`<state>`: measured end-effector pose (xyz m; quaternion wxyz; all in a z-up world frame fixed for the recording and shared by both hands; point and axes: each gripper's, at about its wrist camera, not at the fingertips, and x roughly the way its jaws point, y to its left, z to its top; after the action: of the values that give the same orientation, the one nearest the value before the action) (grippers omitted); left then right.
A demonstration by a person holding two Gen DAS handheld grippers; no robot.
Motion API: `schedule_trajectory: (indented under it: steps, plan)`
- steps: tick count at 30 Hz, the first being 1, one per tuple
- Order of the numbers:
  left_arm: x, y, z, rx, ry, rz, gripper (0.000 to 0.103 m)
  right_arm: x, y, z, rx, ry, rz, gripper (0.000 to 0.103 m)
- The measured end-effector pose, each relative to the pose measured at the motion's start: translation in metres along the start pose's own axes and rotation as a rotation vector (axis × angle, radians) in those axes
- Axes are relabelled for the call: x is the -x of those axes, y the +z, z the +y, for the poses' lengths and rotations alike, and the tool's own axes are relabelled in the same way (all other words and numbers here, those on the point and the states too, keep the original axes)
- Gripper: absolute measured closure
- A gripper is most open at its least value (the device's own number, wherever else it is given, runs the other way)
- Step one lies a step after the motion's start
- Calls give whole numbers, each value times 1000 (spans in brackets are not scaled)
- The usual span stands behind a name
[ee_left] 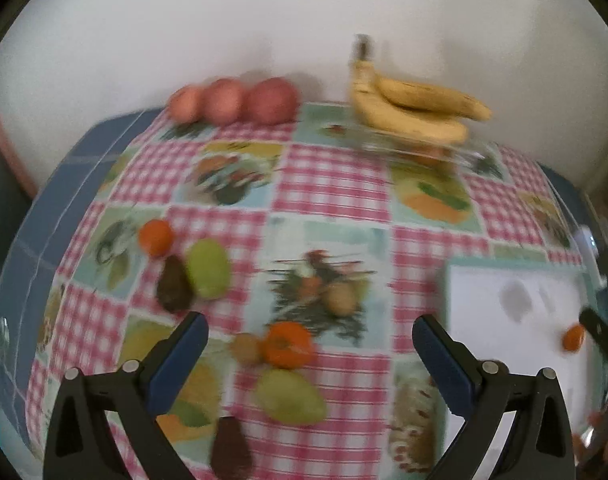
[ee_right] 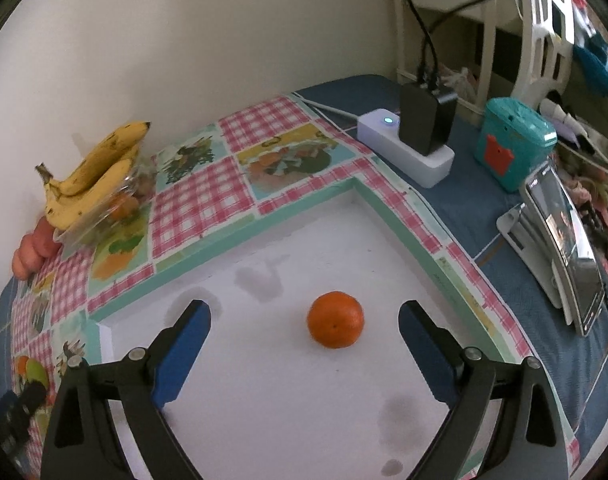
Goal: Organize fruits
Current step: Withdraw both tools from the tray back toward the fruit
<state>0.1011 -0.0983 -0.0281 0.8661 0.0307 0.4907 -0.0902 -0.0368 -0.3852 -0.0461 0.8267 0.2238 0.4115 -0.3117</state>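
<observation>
Checkered worktop (ee_left: 324, 184), fruit scattered around. Right hand-held gripper (ee_right: 304, 320) is spread wide, orange (ee_right: 335, 325) sitting loose on the white tray (ee_right: 264, 400). Left hand-held gripper (ee_left: 310, 330), also apart and empty, probably goes for the pear (ee_left: 290, 398) next.

No text, label, brand or number can be read on anything in either view.

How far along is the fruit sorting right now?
Done so far: one orange sits alone on the white board. In hand: nothing; the right gripper is open around that orange without touching it, and the left gripper is open above the loose fruit. Left: the oranges, green pears and dark avocados on the checked cloth, plus apples and bananas at the wall.
</observation>
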Motion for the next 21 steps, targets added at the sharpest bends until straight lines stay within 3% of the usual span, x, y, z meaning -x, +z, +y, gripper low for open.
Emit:
schedule_trajectory:
  steps: [8,21]
  plan:
    - [19,16,75,145,83,-51,0,22,-10,33,93,42,-25,8]
    - [47,21,157,259,165,-119,0,34,-38,101,215,166,69,8]
